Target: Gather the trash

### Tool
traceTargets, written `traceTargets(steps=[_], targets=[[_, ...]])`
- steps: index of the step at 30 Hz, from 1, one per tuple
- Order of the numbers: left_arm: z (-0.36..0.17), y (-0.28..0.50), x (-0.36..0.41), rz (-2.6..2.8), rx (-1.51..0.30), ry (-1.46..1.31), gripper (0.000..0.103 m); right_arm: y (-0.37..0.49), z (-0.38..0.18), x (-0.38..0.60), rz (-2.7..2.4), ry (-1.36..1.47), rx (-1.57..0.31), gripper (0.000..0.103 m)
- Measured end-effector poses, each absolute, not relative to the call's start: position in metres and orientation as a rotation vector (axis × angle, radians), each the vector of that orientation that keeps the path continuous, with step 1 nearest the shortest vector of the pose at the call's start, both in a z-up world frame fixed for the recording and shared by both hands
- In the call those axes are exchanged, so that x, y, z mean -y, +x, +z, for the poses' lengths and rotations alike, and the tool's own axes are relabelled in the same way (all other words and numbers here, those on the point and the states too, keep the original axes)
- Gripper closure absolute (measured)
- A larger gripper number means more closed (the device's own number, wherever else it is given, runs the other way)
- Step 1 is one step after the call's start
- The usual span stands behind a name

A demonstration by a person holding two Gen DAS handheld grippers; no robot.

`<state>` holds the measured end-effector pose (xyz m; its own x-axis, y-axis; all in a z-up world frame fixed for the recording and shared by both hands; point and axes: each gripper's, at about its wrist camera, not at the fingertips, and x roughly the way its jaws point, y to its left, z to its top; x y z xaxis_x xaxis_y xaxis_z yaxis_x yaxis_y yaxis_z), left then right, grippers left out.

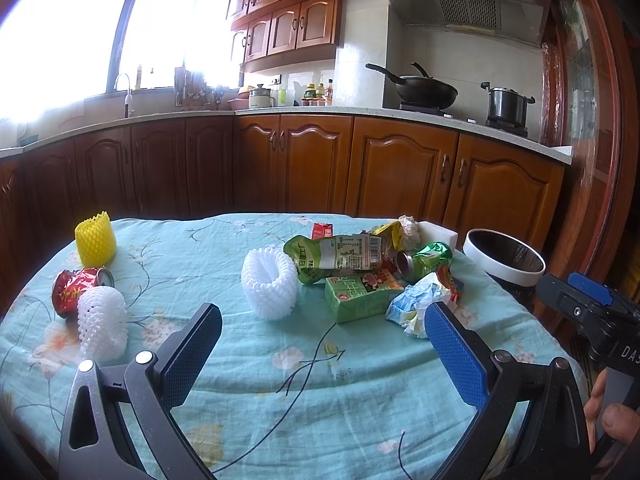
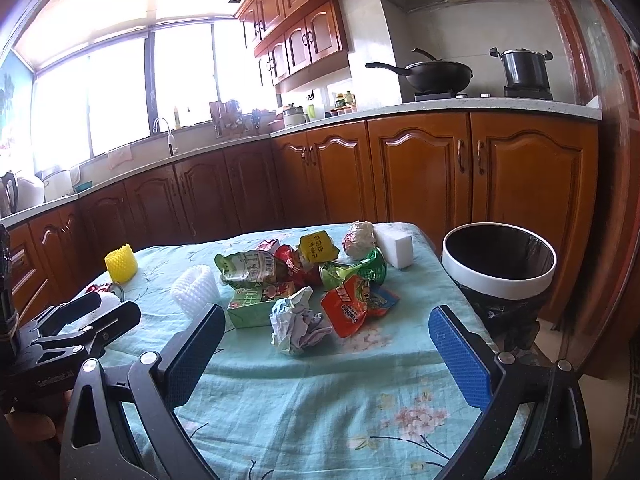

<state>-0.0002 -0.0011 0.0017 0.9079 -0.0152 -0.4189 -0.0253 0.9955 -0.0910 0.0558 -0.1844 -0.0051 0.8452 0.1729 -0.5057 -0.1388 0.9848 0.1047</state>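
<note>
Both your grippers hang wide and empty: left gripper, right gripper. Nothing looks collected yet. Trash lies on the table left of the bin: paper wad nearest, carton, green pouch, white net, red can farthest.

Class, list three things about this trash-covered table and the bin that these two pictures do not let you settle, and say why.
1. Inside of the bin: right wrist view shows only a dark liner; contents cannot be told.
2. Red can: left wrist view, partly behind the white foam net; its label is unreadable.
3. Window: left wrist view, glare washes out the outside.
</note>
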Motion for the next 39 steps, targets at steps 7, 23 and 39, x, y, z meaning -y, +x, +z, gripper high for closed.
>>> traceTargets(steps=[7, 23, 39], targets=[[0.001, 0.002, 0.000, 0.005, -0.438, -0.094, 0.001, 0.056, -0.006, 0.184, 0.171, 0.066, -0.541, 0.000], [-0.003, 0.015, -0.004, 0.007, -0.469, -0.114, 0.002, 0.066, -0.012, 0.184, 0.205, 0.094, -0.577, 0.001], [-0.013, 0.093, -0.035, 0.061, -0.623, -0.186, 0.008, 0.119, -0.043, 0.177, 0.273, 0.155, -0.755, 0.029]])
